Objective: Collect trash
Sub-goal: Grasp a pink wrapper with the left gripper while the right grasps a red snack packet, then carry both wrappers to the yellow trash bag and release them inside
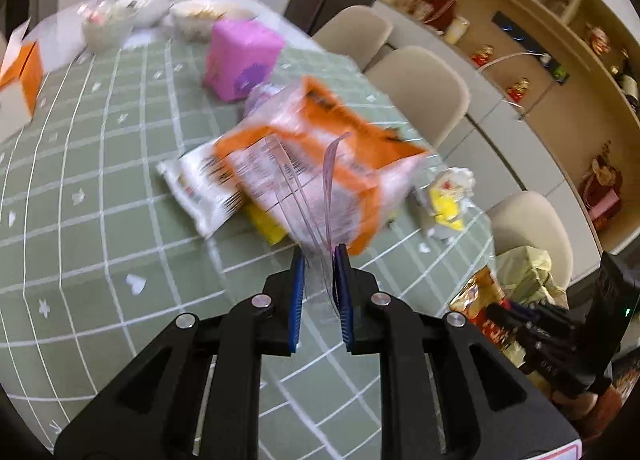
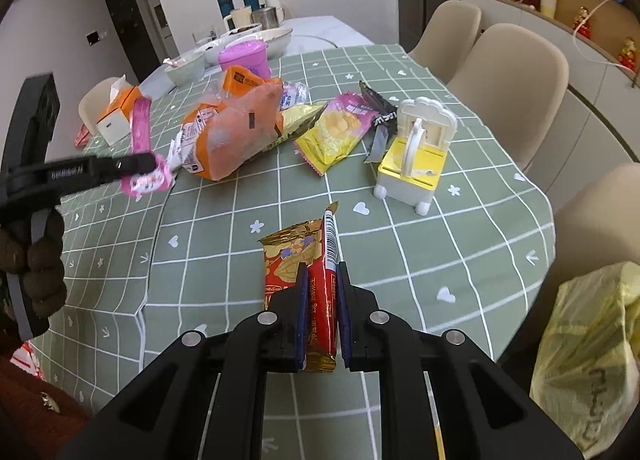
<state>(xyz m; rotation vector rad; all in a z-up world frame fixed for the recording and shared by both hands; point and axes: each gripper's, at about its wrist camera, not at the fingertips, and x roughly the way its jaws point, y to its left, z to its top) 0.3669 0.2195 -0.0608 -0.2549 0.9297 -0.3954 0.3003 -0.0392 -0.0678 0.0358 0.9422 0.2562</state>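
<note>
Your right tool is pinching a red-and-gold snack wrapper lifted off the green checked tabletop, ready for the yellow trash bag beside it. Your left tool grips a thin clear-and-pink plastic wrapper above the orange bread bag, likely for the same drop.
</note>
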